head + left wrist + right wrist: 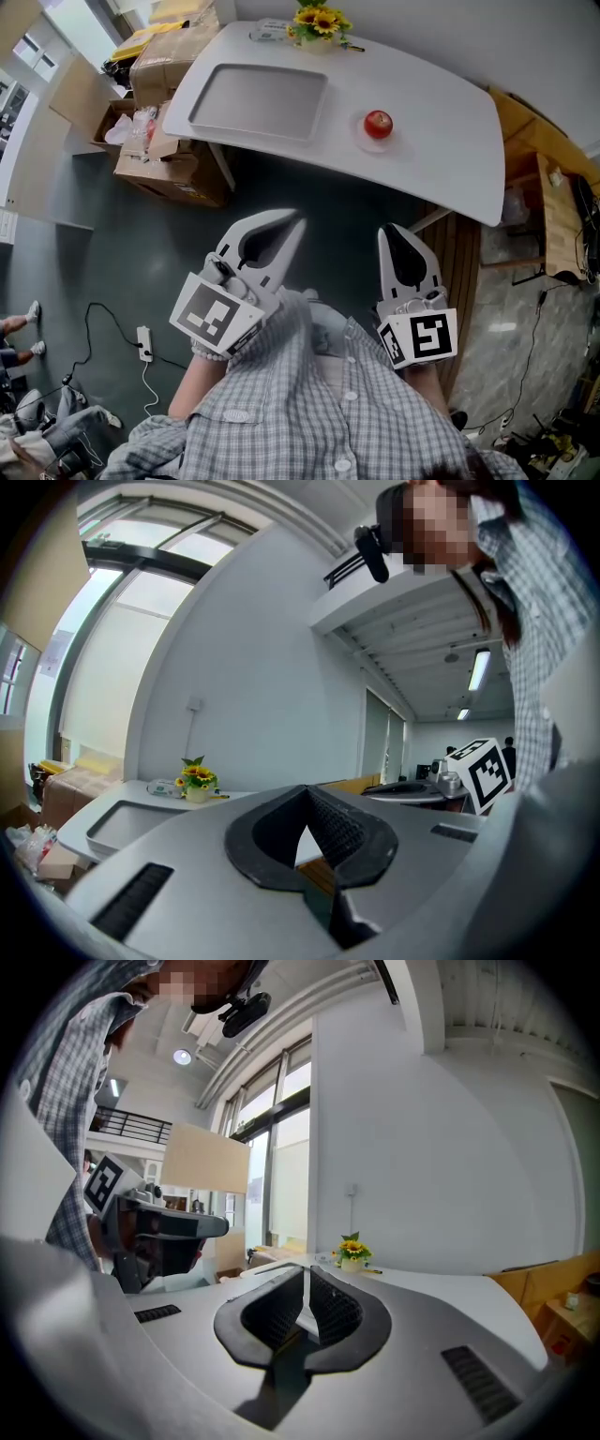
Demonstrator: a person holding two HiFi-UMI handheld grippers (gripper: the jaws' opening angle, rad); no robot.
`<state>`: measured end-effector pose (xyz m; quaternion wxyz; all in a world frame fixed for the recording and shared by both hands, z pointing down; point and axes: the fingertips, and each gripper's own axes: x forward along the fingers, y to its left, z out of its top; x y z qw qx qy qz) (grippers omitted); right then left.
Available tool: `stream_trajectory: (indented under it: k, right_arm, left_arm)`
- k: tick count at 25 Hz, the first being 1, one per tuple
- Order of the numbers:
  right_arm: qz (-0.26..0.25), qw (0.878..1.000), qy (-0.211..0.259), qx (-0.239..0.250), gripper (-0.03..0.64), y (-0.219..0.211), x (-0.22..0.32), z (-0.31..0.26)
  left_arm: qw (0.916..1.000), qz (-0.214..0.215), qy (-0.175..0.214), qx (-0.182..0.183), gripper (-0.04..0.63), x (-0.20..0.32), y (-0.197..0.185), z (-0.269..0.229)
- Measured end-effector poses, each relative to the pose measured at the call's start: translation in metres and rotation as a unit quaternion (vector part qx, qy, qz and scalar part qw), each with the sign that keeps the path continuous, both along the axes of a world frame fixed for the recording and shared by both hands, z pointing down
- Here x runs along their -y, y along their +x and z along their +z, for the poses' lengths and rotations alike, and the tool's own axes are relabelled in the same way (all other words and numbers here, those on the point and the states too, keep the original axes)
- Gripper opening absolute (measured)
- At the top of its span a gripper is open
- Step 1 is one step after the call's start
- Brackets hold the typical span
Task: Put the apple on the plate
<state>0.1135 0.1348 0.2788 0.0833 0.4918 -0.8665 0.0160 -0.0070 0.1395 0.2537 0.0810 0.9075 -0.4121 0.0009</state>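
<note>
Apple [378, 123] sat on plate [360, 134], visible in head view only. Left gripper [296, 225] and right gripper [386, 232]: jaws were closed together, holding nothing, apart from the table [450, 141].

Open floor [141, 253] ahead of me to the table [450, 159]. Tray [258, 98] fills its left, flowers [319, 21] the far edge; top bare right of the apple [378, 123], I think.
</note>
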Motion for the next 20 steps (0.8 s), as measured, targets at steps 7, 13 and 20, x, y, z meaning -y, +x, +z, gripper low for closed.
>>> stream_trajectory:
  k: [7,13,20]
  right_arm:
    - [0.003,1.000,-0.009,0.008,0.034,0.010,0.004,0.008]
    - [0.002,0.999,-0.014,0.029,0.034,0.009,0.009,0.013]
    - [-0.005,0.999,0.018,0.037,0.029,0.007,0.028,-0.002]
  left_arm:
    - [0.9999,0.012,-0.003,0.003,0.009,0.006,0.015,0.003]
    - [0.9988,0.041,-0.001,0.028,0.009,0.013,0.024,0.012]
    - [0.9984,0.056,-0.007,0.003,0.009,0.047,0.030,0.013]
